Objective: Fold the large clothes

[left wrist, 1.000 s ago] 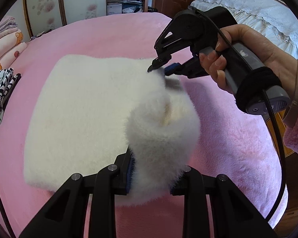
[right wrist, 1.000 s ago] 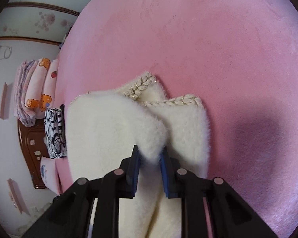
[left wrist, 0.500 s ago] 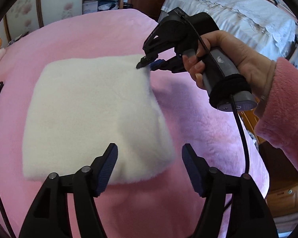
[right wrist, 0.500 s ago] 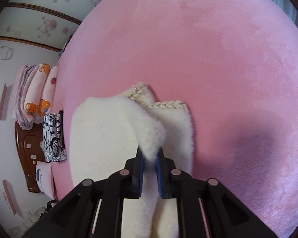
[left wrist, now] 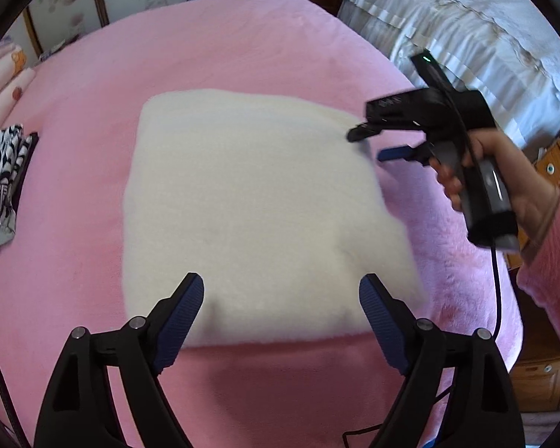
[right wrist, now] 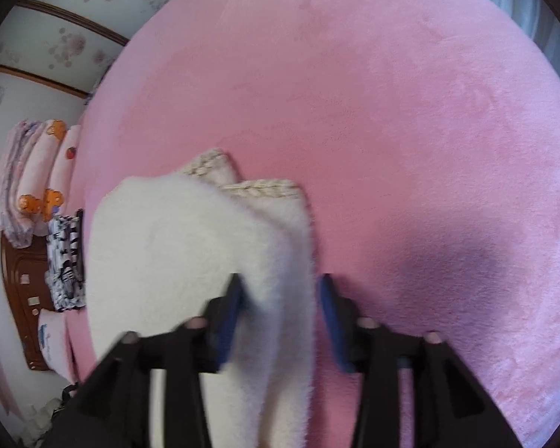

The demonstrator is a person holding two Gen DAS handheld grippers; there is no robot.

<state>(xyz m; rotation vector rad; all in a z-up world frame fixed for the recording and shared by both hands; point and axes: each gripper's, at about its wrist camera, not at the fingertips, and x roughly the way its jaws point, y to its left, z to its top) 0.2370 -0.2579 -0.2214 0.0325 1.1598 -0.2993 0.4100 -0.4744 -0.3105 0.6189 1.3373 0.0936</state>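
Left gripper point(left wrist: 280, 295) has let go and our jaws are spreading wide, nothing between them; right gripper point(right wrist: 282, 298) is opening too, fleece edge between its pads. The white fleece garment point(left wrist: 257, 201) now lies folded mid pink bed point(left wrist: 74, 261), so this fold looks done.

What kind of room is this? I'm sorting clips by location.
Most likely a bedroom: a pink plush bedspread under the folded white garment, a second bed with white frilled bedding, and stacked folded blankets.

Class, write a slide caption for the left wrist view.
Folded white fleece garment lies on the pink bedspread; both the left gripper and right gripper are opening.
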